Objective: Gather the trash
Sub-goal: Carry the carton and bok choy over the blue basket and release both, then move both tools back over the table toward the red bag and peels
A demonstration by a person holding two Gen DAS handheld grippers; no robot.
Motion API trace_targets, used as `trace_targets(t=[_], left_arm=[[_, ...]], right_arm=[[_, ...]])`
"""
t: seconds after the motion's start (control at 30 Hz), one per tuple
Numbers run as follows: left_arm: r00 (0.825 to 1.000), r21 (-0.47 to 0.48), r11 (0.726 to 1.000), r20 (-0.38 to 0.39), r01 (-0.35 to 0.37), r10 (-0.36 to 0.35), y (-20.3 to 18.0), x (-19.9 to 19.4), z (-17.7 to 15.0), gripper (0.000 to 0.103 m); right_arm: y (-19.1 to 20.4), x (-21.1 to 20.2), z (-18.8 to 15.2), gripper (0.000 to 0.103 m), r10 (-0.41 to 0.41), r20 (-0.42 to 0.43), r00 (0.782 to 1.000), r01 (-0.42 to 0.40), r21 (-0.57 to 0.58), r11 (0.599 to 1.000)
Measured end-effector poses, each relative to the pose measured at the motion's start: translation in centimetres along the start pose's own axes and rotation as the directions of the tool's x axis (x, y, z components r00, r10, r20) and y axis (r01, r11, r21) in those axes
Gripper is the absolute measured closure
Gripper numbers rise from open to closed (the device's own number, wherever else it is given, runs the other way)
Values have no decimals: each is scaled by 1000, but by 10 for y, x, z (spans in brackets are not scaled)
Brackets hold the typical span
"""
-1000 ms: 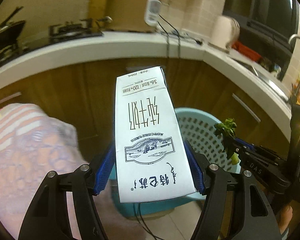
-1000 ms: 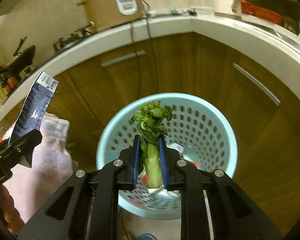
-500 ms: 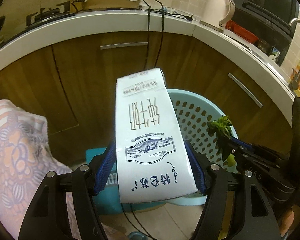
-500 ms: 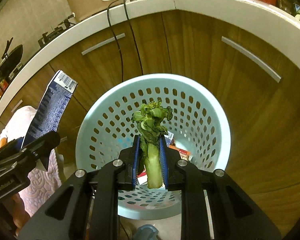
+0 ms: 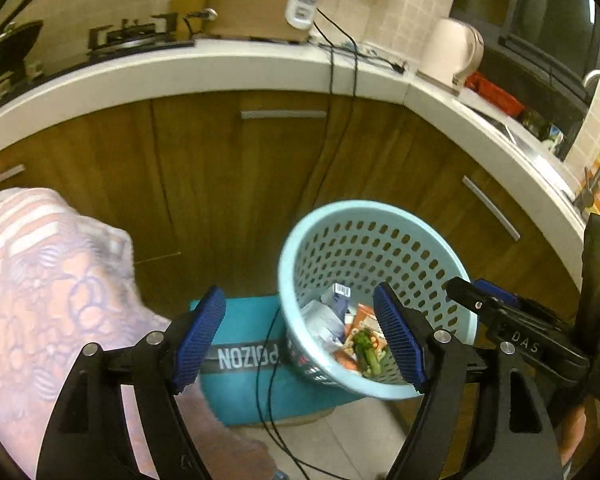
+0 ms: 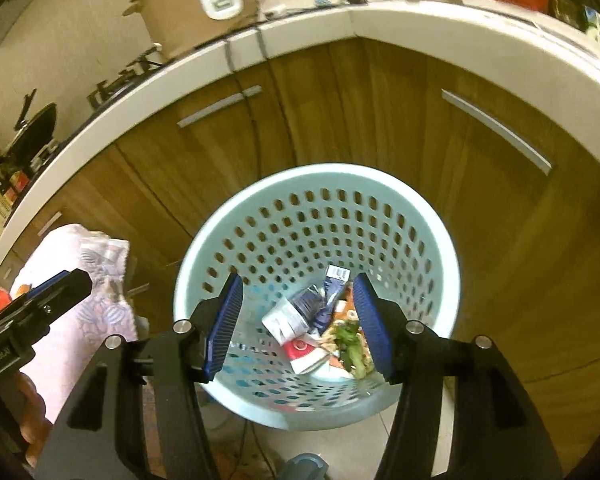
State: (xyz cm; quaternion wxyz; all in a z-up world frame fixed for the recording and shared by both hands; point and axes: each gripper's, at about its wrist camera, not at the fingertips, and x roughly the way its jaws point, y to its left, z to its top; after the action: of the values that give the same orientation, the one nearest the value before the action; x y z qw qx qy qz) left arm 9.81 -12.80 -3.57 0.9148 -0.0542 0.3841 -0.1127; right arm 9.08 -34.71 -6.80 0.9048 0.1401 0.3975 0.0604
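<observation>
Hovering over the pale blue perforated basket [image 6: 440, 248], your two grippers hang with nothing between their blue pads. Your right gripper [image 6: 298, 322] is spread wide directly above the basket mouth; your left gripper [image 5: 300, 336] is likewise released, its span straddling the basket's near rim [image 5: 284, 264] and the teal box [image 5: 244, 320] on the floor beside it.

Inside the basket lies the collected trash: a blue and white carton [image 6: 300, 308] resting on its side near the middle, a leafy green vegetable stalk [image 6: 350, 344] just right of it against the wall, and a red and white wrapper [image 6: 304, 354] under both. From your left wrist view the same stalk [image 5: 366, 350] shows near the bottom, with the carton [image 5: 334, 304] beside it.

As far as these views reach, the drop is done: both pieces sit in the basket and neither is touching your pads. No further loose trash shows on the tiled floor [image 5: 340, 440] around the basket, though the white counter [image 5: 180, 68] above the wooden cabinets carries many items too small or blurred to judge as rubbish. A patterned pink cloth [image 5: 40, 280] fills the left side. What remains, if anything, looks like a search beyond this corner for more to pick up.
</observation>
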Motion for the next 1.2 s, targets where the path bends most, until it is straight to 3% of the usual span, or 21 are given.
trace_targets(t=[0.27, 0.5, 0.63, 0.83, 1.03, 1.2], left_arm=[[991, -99, 994, 114, -55, 66, 57, -71, -7, 28], [965, -240, 963, 197, -125, 174, 133, -139, -22, 28], [939, -312, 928, 209, -202, 275, 176, -169, -35, 28], [893, -453, 843, 188, -291, 409, 252, -202, -52, 28], [844, -541, 757, 149, -366, 515, 310, -214, -54, 28], [847, -554, 733, 88, -396, 524, 342, -194, -43, 25]], right_arm=[[78, -20, 1, 49, 88, 47, 995, -80, -148, 986], [163, -24, -6, 49, 194, 43, 980, -174, -284, 943], [216, -19, -15, 49, 246, 20, 969, -224, -350, 910], [299, -3, -38, 49, 339, -35, 940, -321, -431, 844], [353, 19, -55, 49, 384, -69, 921, -371, -463, 805], [382, 41, -64, 49, 375, -109, 920, -378, -492, 784]])
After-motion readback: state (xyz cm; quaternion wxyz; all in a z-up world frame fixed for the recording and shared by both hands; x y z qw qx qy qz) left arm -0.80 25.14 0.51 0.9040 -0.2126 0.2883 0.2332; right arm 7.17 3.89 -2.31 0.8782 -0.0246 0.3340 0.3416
